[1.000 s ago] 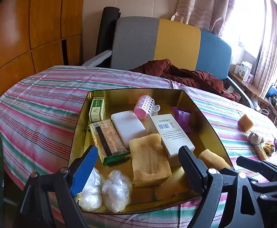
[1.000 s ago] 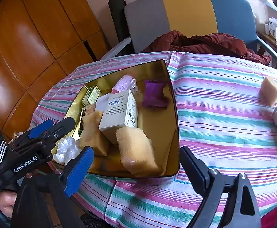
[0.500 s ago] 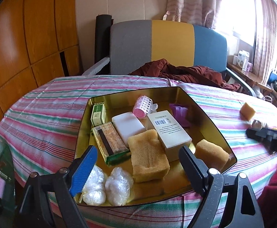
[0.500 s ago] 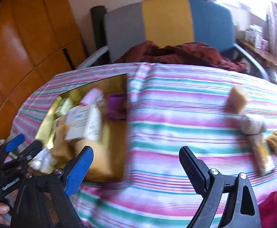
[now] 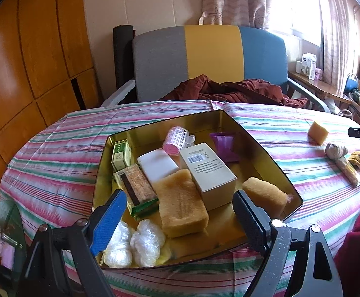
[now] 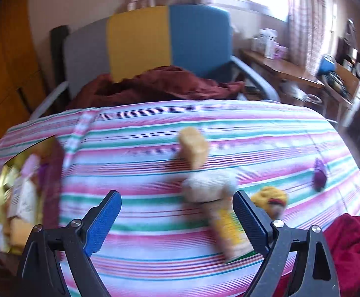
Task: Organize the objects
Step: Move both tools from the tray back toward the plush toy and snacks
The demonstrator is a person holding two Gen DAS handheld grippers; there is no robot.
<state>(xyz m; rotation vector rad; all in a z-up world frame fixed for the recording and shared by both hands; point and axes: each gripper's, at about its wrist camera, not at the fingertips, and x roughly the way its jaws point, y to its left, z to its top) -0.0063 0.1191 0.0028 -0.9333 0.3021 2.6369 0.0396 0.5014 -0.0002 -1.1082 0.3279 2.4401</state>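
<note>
Tools both spread and empty: left tool (image 5: 177, 219) over gold tin (image 5: 266, 153), right tool (image 6: 176, 219) above striped tablecloth (image 6: 143, 259).

One gold tin (image 5: 266, 153) holds two tan sponges (image 5: 182, 210), one white barcoded box (image 5: 209, 170), one white bar (image 5: 157, 165), one pink hair roller (image 5: 176, 141), one purple wrapper (image 5: 223, 143), one green box (image 5: 121, 154), one biscuit packet (image 5: 136, 189) and two clear plastic bundles (image 5: 146, 243). Right, on the striped cloth (image 5: 56, 153): one sponge cube (image 5: 318, 131), one more biscuit packet (image 5: 348, 170), one purple piece (image 6: 319, 175).
</note>
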